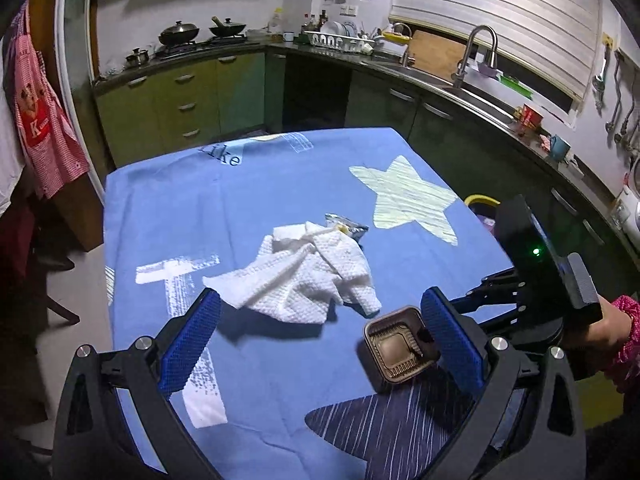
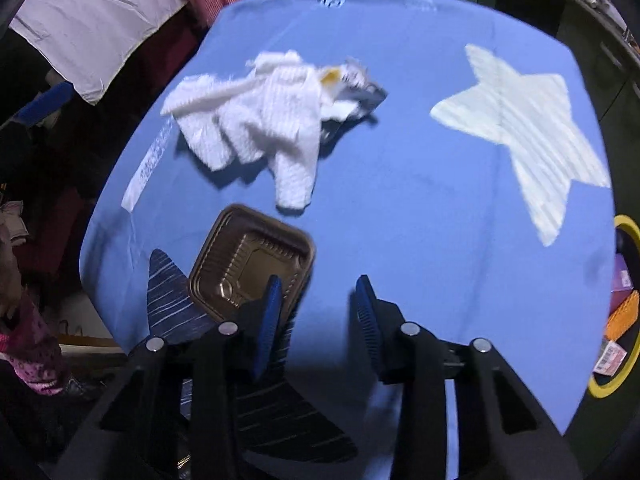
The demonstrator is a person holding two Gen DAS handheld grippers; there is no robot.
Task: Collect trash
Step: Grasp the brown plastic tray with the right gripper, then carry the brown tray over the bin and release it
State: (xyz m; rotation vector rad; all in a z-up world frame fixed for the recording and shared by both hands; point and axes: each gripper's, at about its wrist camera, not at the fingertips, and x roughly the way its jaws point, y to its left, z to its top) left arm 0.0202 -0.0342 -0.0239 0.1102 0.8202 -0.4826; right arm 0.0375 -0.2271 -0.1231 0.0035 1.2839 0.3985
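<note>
A crumpled white paper towel (image 1: pixel 296 276) (image 2: pixel 260 124) lies mid-table on the blue cloth (image 1: pixel 248 200), with a silver snack wrapper (image 1: pixel 346 228) (image 2: pixel 360 88) partly under its far side. A brown plastic tray (image 1: pixel 400 344) (image 2: pixel 248 264) sits nearer the front. My left gripper (image 1: pixel 322 300) is wide open above the cloth, with the towel's near edge and the tray between its fingers, touching neither. My right gripper (image 2: pixel 319 280) points steeply down; its left finger (image 2: pixel 272 308) is over the tray's inside. The tray's rim lies in the gap, unpressed.
A bin with a yellow rim (image 1: pixel 482 200) (image 2: pixel 624 240) stands beside the table's right edge and holds trash. Kitchen counters, a sink (image 1: pixel 476 92) and a stove run behind the table. Aprons (image 1: pixel 44 120) hang at the left. A sleeved hand (image 1: pixel 608 320) holds the right gripper.
</note>
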